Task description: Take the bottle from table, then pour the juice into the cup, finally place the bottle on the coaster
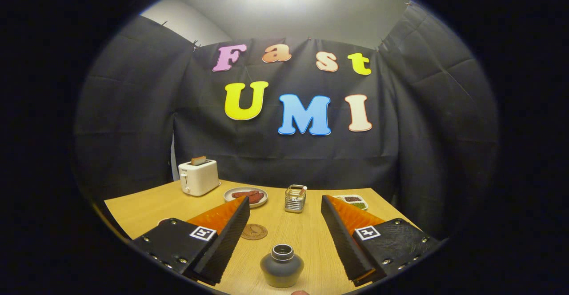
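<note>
The claw (284,237) is released, its two black, orange-backed fingers (226,237) spread wide and holding nothing. Between them, low and near their bases, stands the squat dark-grey ceramic bottle with a narrow ringed neck (282,266), upright on the pale wooden counter (142,210) and touching neither finger. The wide spread seems meant to let the claw close on the bottle's round body from both sides. Just ahead of the left fingertip lies the flat round brown coaster (254,231), kept bare as the bottle's final resting place. Further ahead, between the fingertips, sits a small ribbed glass cup (295,198), open side up to receive the juice. Beyond these are a white plate with reddish slices (246,196), a white toaster holding a slice of bread (198,177), and a small white dish of dark and green bits (353,201) past the right finger. Judging by this, the grasp is not yet made.
</note>
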### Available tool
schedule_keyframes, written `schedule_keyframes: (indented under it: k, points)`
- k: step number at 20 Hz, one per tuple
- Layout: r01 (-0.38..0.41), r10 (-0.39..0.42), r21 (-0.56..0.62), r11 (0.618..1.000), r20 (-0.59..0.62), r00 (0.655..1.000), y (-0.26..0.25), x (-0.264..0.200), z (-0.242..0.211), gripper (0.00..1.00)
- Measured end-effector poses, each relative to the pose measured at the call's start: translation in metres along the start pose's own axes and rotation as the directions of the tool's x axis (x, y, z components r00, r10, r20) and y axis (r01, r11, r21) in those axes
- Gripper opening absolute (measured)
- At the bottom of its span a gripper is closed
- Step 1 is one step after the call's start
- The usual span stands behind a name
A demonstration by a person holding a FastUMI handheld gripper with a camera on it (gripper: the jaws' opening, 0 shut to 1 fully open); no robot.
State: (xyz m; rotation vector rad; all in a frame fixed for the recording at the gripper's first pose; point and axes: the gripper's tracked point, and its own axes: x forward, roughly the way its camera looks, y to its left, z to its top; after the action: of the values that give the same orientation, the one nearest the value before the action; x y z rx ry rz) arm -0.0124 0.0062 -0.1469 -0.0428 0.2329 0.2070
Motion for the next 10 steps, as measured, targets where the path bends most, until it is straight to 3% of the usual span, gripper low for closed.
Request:
schedule_keyframes:
  k: [4,10]
  points:
    - [-0.020,0.020,-0.012,1.000,-0.048,0.999,0.005,0.002,-0.020,0.98]
    - [-0.019,0.027,0.067,0.998,-0.128,0.991,0.004,0.008,-0.057,0.98]
